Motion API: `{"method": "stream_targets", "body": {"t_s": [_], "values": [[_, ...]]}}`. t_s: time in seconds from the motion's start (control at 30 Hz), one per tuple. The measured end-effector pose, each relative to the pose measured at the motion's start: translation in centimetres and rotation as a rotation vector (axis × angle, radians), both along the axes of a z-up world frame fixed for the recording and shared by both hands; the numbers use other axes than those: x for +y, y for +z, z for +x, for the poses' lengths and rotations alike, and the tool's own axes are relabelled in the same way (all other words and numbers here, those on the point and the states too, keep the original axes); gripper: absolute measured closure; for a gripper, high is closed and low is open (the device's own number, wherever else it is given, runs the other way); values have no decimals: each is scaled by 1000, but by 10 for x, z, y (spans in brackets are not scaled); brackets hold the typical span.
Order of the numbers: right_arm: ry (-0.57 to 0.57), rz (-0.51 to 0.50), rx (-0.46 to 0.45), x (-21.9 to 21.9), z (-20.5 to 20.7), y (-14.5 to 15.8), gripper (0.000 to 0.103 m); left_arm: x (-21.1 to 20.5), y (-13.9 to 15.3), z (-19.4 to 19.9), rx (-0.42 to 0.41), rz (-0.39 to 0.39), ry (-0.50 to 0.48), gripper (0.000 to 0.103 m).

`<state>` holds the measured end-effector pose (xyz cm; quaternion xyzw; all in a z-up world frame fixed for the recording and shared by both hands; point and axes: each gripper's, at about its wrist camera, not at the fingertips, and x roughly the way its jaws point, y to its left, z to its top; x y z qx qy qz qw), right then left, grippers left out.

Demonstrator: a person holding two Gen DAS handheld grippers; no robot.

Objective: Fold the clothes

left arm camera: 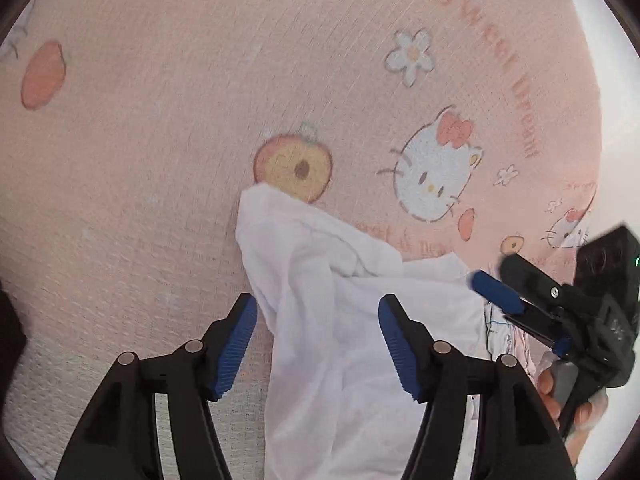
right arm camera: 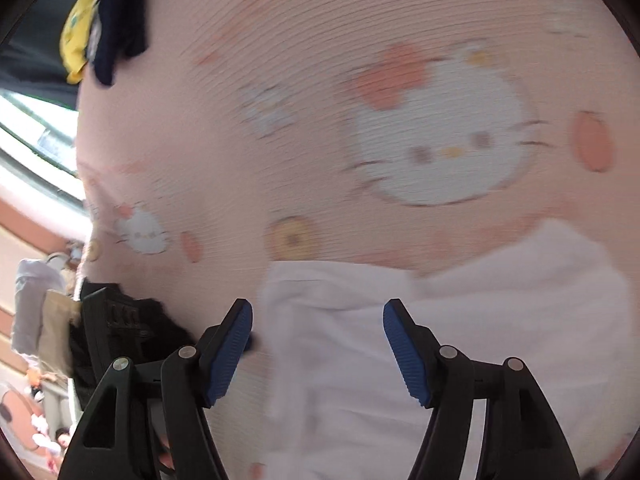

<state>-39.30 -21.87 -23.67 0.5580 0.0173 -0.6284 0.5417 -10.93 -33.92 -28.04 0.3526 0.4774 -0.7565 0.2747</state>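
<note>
A pink ribbed bedsheet (left arm camera: pixel 160 160) fills both views, printed with white cartoon cat faces (left arm camera: pixel 434 176), halved peaches (left arm camera: pixel 294 166), white flowers (left arm camera: pixel 412 56) and faint pink lettering (left arm camera: pixel 524 112). In the right wrist view, blurred shelves with small objects (right arm camera: pixel 36 320) show past the sheet's left edge.

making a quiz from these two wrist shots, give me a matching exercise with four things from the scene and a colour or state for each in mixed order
Things:
1. crumpled thin cloth garment
2. textured bedsheet with cartoon cat prints
3. ribbed pads on the left gripper fingers
4. bunched clothes at the sheet's far corner

Colour or state:
A. pink
B. yellow and navy
C. white, lying loose between open fingers
D. blue

Pairs: 1-C, 2-A, 3-D, 4-B
</note>
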Motion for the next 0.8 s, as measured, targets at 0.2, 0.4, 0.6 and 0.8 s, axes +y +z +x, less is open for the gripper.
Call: {"method": "stream_targets", "body": {"t_s": [0.2,0.4,0.6,0.8], "values": [[-163,5,-31,79,-64,-28,31,-5,-18,6,-33,40,47,42],[-268,-4,-38,134,-108,-59,30,-12,-30,11,-24,81,91,42],[-310,-34,-99,130,-138,-75,29,-13,-31,6,-12,101,106,42],[-210,63,-82,115,-133,-94,29,-17,-36,1,-22,112,93,42]]}}
